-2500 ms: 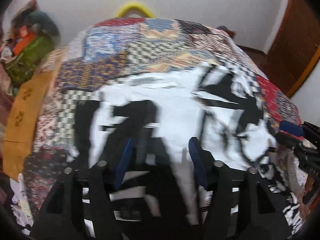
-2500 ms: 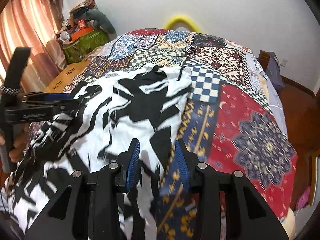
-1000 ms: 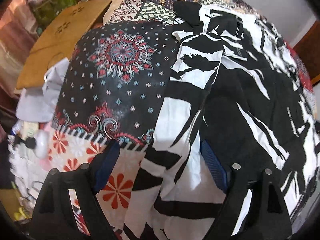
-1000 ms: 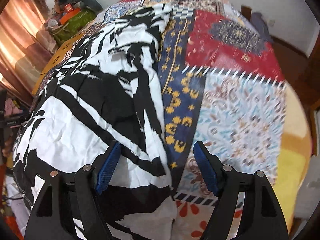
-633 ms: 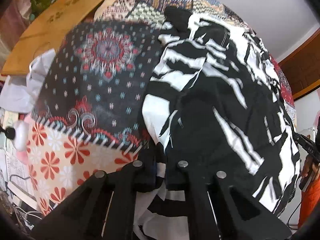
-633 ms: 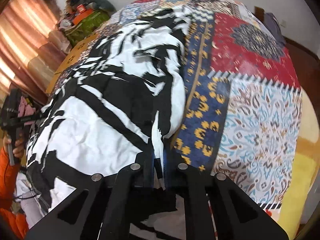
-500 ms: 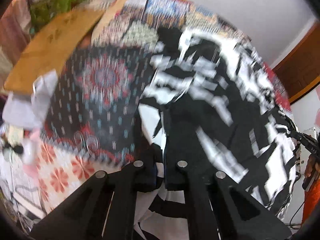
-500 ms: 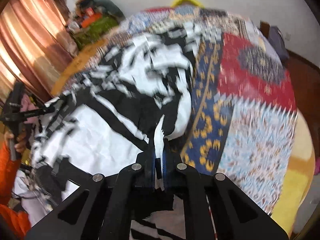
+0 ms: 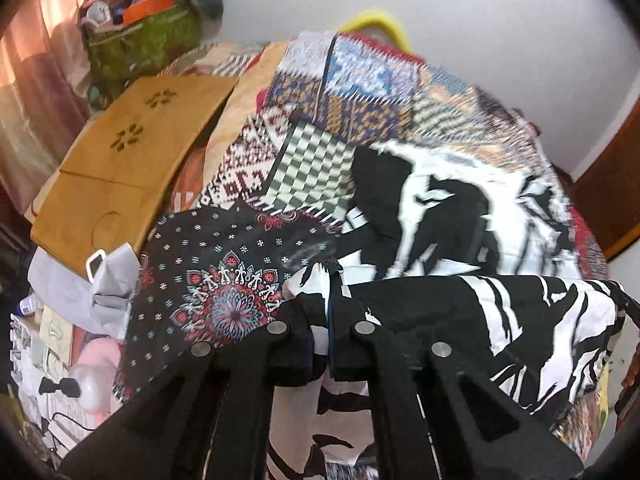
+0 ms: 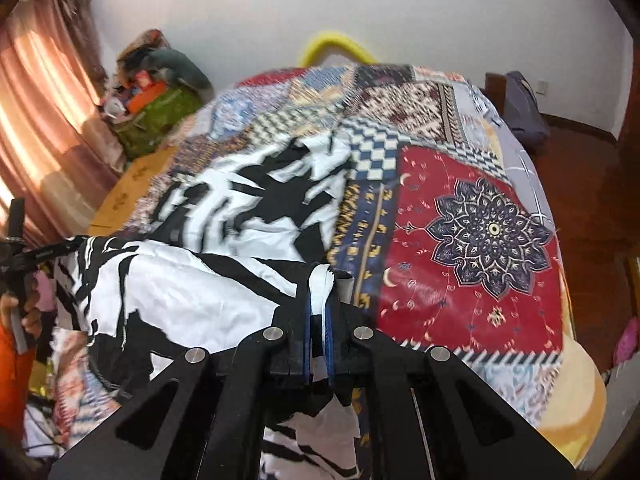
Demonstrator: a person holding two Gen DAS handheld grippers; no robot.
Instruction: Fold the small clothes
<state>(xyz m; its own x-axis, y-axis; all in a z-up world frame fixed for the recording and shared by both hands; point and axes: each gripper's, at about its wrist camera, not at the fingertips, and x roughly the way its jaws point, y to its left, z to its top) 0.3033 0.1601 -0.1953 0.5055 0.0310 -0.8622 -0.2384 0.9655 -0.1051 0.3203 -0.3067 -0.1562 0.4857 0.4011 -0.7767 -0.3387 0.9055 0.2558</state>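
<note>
A black-and-white patterned garment (image 9: 452,216) lies on a patchwork quilt (image 9: 360,112). My left gripper (image 9: 320,344) is shut on the garment's near left corner and holds it lifted above the bed. My right gripper (image 10: 318,332) is shut on the near right corner of the same garment (image 10: 256,208). The near hem hangs stretched between the two grippers as a raised fold (image 10: 172,292) over the far half, which rests flat. The left gripper also shows in the right wrist view (image 10: 60,250) at the far left.
A wooden lap tray (image 9: 124,168) lies at the bed's left edge. A green bag of clutter (image 10: 160,116) stands by the curtain (image 10: 44,120). The red mandala quilt patch (image 10: 480,240) is to the right of the garment. A grey bag (image 10: 524,108) sits on the floor.
Both grippers closed on the garment's near corners and then lifted them, carrying the near hem up and toward the far end of the bed.
</note>
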